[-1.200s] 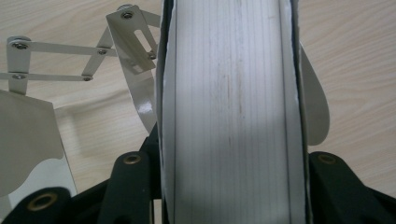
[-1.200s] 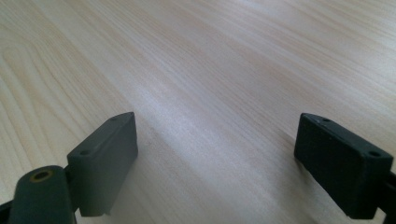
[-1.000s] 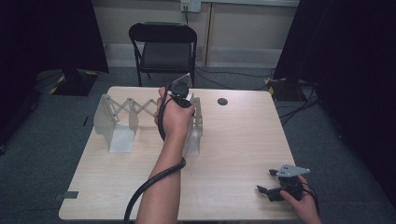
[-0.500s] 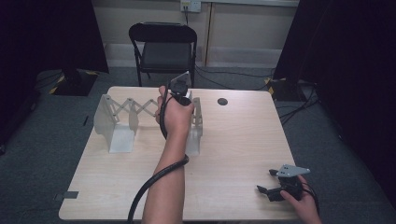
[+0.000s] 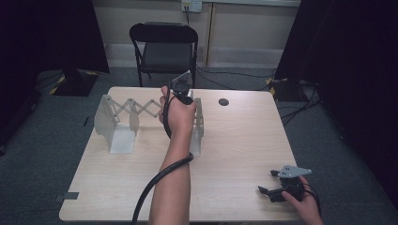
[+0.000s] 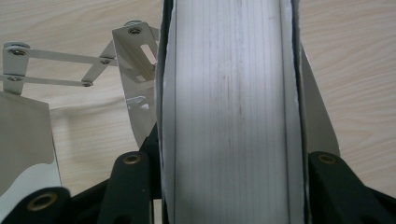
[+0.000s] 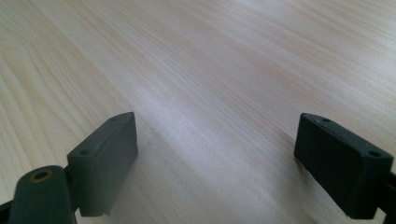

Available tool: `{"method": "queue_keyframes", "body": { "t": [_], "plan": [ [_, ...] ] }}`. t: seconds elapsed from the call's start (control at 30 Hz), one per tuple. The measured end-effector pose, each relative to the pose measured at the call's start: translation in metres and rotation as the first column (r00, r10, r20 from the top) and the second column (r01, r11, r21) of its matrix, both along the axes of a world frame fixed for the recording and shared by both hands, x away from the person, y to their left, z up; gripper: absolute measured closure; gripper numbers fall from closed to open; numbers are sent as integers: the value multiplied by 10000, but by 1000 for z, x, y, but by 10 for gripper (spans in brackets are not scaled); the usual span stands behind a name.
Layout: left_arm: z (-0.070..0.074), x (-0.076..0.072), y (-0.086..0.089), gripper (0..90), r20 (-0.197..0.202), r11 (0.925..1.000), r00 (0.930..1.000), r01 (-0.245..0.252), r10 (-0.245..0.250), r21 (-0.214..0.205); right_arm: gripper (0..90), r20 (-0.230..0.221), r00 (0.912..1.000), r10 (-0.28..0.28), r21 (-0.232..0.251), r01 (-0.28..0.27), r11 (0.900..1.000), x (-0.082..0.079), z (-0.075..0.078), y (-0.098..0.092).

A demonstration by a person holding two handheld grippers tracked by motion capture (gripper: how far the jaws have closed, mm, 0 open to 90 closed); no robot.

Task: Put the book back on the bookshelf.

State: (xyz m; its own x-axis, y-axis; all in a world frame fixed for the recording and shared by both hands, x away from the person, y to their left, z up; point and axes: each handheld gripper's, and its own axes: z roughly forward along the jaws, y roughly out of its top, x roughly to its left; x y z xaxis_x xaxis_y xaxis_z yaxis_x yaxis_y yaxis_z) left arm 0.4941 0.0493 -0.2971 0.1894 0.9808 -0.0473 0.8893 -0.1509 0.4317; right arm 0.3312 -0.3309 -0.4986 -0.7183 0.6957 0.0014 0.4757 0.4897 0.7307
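The rack (image 5: 155, 123), an accordion-type white file holder with scissor links, stands on the far left part of the counter (image 5: 234, 154), partly extended from left to right. The left hand-held gripper (image 5: 184, 91) is at the rack's right end plate (image 6: 229, 112); in the left gripper view its two black jaws are closed on that white plate, one on each face, with the plate filling the gap between them. The scissor links (image 6: 70, 70) and a second plate (image 6: 137, 79) lie to the left of the grip. The right hand-held gripper (image 5: 274, 183) rests at the near right corner of the counter, well apart from the rack; in the right gripper view its jaws stand wide apart over bare wood with nothing between them. Judged step: the end plate is secured for sliding, so that the rack can be stretched or folded. The next move calls for a steady level pull or push along the rack's length, keeping the plate upright, while the far left end remains planted; the free gripper may be needed to brace that end if it slides.
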Motion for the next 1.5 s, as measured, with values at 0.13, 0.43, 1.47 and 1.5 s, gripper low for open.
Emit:
{"method": "queue_keyframes", "body": {
  "t": [0.13,0.43,1.47,1.5],
  "plan": [
    [-2,2,0,533,12,9999,9999,-109,109,-18,131,3,10000,-4,4,4,10000,0,0,0],
    [-7,6,-4,532,-11,9995,9996,-277,277,-141,130,-1,10000,-4,1,4,10000,0,0,0],
    [-11,10,-9,529,72,9939,9940,-1092,1091,141,130,-1,10000,4,-4,-4,10000,0,0,0],
    [-11,10,-10,528,59,9940,9941,-1084,1083,145,130,-1,10000,4,-5,-4,10000,0,0,0]
  ]
}}
